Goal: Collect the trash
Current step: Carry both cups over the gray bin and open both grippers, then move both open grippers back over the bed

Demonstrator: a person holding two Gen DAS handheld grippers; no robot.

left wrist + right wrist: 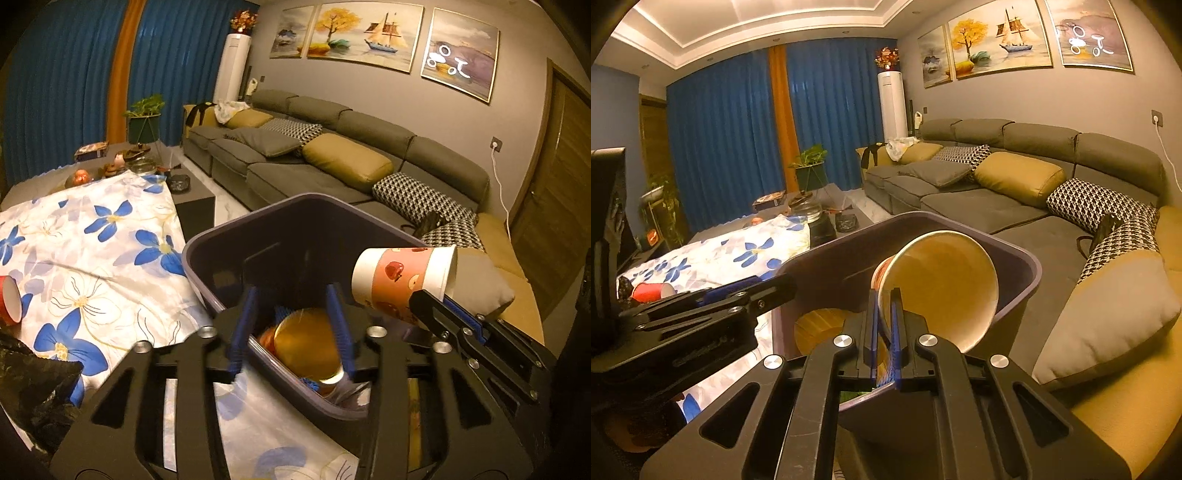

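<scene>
Over the bin, the left gripper stood released above a dropped cup, while the right gripper pinched a paper cup by its rim, light, thin-walled and probably easily crushed.

Home living room: sofa, curtains, paintings

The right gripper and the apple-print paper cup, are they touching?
Touching. The right wrist view shows the right gripper shut with its blue pads clamped on the cup at its rim, holding it over the bin.
</scene>
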